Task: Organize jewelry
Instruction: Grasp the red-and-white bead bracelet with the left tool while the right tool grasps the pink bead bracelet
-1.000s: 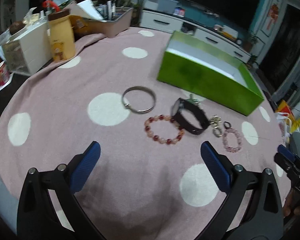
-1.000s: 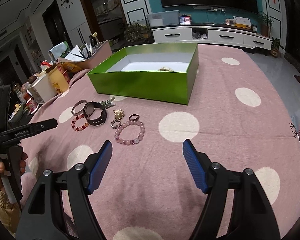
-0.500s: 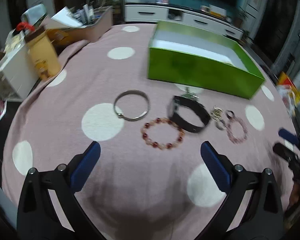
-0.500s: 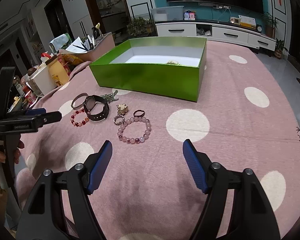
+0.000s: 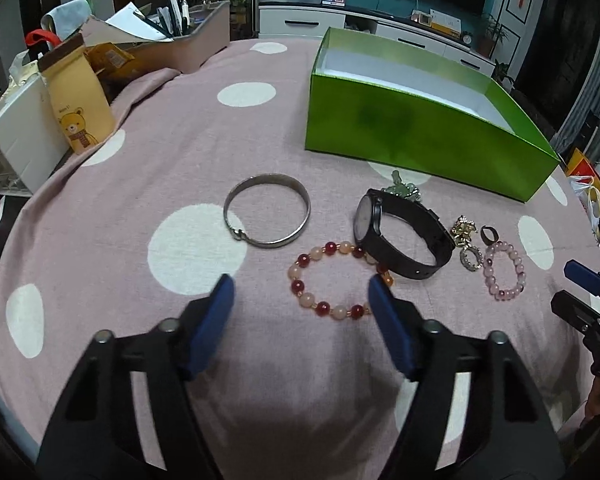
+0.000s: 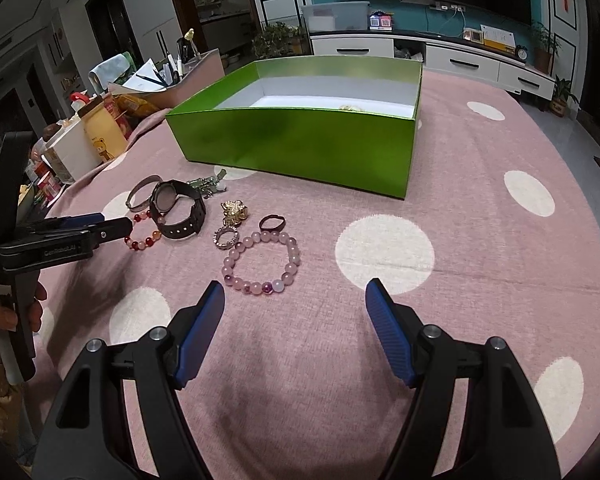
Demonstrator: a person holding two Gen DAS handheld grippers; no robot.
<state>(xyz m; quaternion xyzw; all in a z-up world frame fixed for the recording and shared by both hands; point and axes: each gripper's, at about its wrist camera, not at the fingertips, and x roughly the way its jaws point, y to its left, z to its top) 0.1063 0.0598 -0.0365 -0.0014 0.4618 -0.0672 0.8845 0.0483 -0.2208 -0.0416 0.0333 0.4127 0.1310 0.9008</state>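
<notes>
Jewelry lies on the pink dotted cloth in front of an open green box (image 5: 420, 136) (image 6: 300, 144). There is a silver bangle (image 5: 267, 216), a red and peach bead bracelet (image 5: 332, 280) (image 6: 142, 238), a black watch (image 5: 400, 232) (image 6: 178, 208), a gold brooch (image 6: 234, 212), a sparkly ring (image 6: 225, 237), a dark ring (image 6: 272, 223) and a pink bead bracelet (image 5: 504, 270) (image 6: 262, 262). My left gripper (image 5: 300, 300) is open just in front of the red bracelet. My right gripper (image 6: 294, 304) is open just in front of the pink bracelet. Something small and gold lies in the box (image 6: 350, 107).
A yellow bear-print bag (image 5: 78, 100), a white container (image 5: 16, 136) and a tray of pens and papers (image 5: 180, 36) stand at the table's left and back. A TV cabinet (image 6: 440, 60) is beyond the table.
Both grippers have moved forward toward the jewelry. The left one turned right and now sits close to the red bracelet; its jaws stand narrower. The right one neared the pink bracelet.
</notes>
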